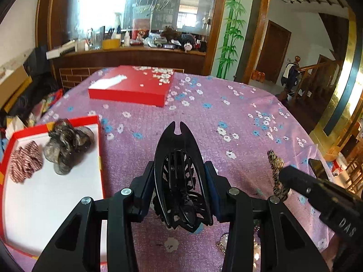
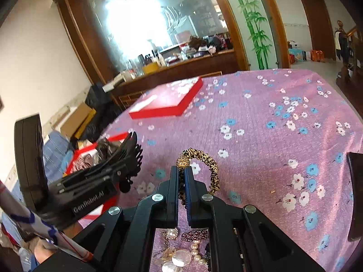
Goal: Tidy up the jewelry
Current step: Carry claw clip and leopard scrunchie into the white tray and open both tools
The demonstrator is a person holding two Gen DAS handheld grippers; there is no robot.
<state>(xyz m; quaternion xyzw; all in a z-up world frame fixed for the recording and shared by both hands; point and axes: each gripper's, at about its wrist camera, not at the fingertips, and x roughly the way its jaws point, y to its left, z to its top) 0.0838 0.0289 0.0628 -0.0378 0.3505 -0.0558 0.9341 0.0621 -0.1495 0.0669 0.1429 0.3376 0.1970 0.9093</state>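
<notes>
Nearest thing first: the left gripper (image 1: 181, 181) has its fingers clamped on a big black plastic claw hair clip (image 1: 179, 176), lifted off the counter with its long axis pointing straight ahead, forked tip toward the far side. The right gripper (image 2: 181, 176) has its fingers pinched tight on a leopard-print fabric scrunchie with a gold bead (image 2: 204, 167), loop hanging out to the right. Under it on the purple flowered cloth (image 2: 261, 117) sits a heap of pearls and brooches (image 2: 181, 251).

What matters here: the open red-rimmed white tray (image 1: 56, 195) lies left of the left fingers, holding a striped red-white scrunchie (image 1: 25, 161) and a grey gauzy one (image 1: 68, 145). So I'd guess the clip swings left first, since the left hand is way closer. Farther back lies the closed red box lid (image 1: 133, 86).
</notes>
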